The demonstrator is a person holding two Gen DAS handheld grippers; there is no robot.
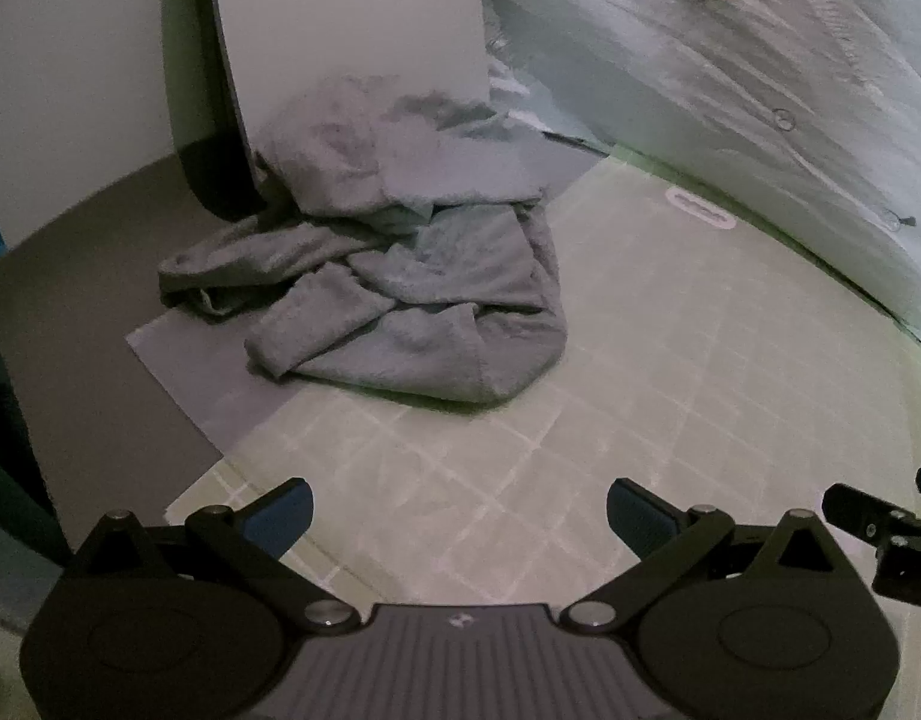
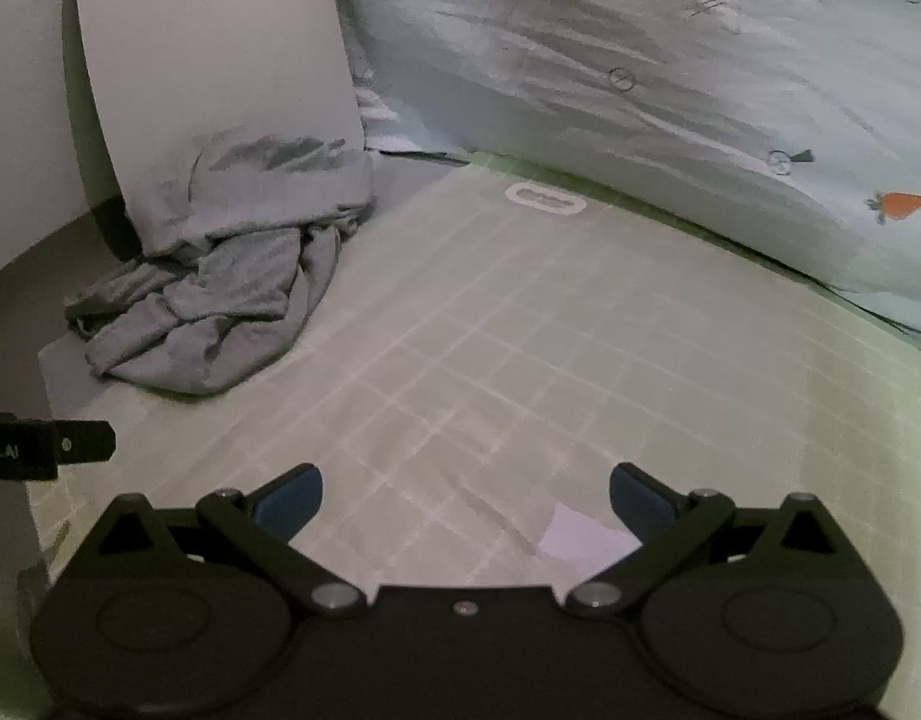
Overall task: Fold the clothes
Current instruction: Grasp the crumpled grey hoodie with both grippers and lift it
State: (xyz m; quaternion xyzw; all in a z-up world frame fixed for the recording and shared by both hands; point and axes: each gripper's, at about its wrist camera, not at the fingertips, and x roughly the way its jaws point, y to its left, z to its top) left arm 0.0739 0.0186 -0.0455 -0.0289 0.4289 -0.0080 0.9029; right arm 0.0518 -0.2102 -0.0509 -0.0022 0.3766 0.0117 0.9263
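my left claw (image 1: 459, 510) hangs spread wide over the pale green grid mat (image 1: 580, 420), empty. my right claw (image 2: 465, 501) is parted the same way, nothing between its pads, with a small white paper slip (image 2: 583, 540) on the mat just beside its right finger; only the right wrist view shows it. farther off, the grey garment (image 1: 400, 300) lies crumpled at the mat's far left corner, heaped against a white panel (image 1: 340, 12). behind runs bedding with a carrot print (image 2: 897, 205).
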